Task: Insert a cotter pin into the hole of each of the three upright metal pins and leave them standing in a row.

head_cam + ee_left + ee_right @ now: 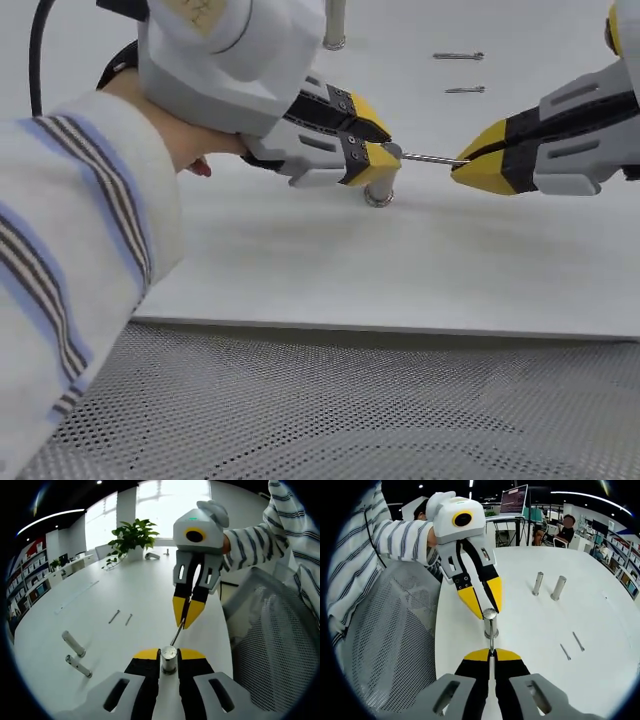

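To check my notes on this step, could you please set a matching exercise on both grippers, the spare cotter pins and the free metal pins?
1 left gripper
2 right gripper
3 spare cotter pins
4 free metal pins

A lying flat on the table
B standing alone
C shut on a third cotter pin
D shut on the near metal pin

Pairs: 1-D, 2-C, 3-A, 4-B

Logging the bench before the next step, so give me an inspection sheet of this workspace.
Surface: white table.
Job's things: upright grey metal pin clamped; thin steel cotter pin with its tip at that pin's top; two other metal pins standing; two spare cotter pins lying flat.
Clutter: nothing seen.
Grippers: left gripper shut on the upright pin; right gripper shut on the cotter pin.
Cables: black cable behind the left gripper.
Surroundings: grey perforated mesh, potted green plant.
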Demonstrator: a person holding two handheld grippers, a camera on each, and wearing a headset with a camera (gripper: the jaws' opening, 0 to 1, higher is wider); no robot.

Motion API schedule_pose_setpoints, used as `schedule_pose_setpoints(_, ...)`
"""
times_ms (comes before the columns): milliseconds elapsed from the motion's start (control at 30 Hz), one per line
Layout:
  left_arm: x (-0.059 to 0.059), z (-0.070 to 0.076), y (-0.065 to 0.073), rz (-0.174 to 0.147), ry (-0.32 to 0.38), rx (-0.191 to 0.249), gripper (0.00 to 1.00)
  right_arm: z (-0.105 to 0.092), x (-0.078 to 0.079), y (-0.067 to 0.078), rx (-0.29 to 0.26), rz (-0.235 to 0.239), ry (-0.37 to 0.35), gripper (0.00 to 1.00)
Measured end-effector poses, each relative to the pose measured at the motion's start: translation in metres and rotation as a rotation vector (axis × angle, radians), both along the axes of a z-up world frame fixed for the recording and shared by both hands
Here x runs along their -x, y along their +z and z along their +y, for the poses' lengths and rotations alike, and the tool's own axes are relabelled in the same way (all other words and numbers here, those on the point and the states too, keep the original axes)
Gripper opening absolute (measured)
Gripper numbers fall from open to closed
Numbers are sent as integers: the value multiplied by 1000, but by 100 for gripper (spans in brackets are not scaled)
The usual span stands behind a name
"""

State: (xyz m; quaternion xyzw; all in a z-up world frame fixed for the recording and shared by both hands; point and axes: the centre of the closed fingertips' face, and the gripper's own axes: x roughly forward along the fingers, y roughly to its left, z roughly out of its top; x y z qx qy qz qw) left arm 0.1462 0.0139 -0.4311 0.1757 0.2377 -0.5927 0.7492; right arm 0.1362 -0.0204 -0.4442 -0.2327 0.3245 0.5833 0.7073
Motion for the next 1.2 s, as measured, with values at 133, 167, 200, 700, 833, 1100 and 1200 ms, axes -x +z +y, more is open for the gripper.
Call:
schedule_pose_setpoints(133, 1, 0, 0, 3, -2, -5, 10, 3, 1, -1, 4, 0, 5, 0)
schedule_pose_setpoints(167, 1, 0, 0, 7, 2, -4, 10, 3, 1, -1, 4, 0, 6, 0)
schedule_pose_setpoints(200, 1, 0, 1, 15, 6, -2, 10, 4, 1, -2, 4, 1, 7, 0)
schedule_pose_setpoints(700, 2, -1, 1, 39, 15, -4, 9, 22, -8, -11, 14, -22, 25, 0)
schedule_pose_setpoints(833, 3, -2, 0, 44, 17, -3, 9, 31, -8, -13, 16, -43, 59, 0)
schedule_pose_setpoints(1100, 4, -2, 0, 45, 20, 3, 9, 27, -8, -16, 38, -113, 122, 12)
schedule_pose_setpoints(1200, 4, -2, 0, 44, 23, 5, 9, 23, -7, -16, 29, -99, 98, 18)
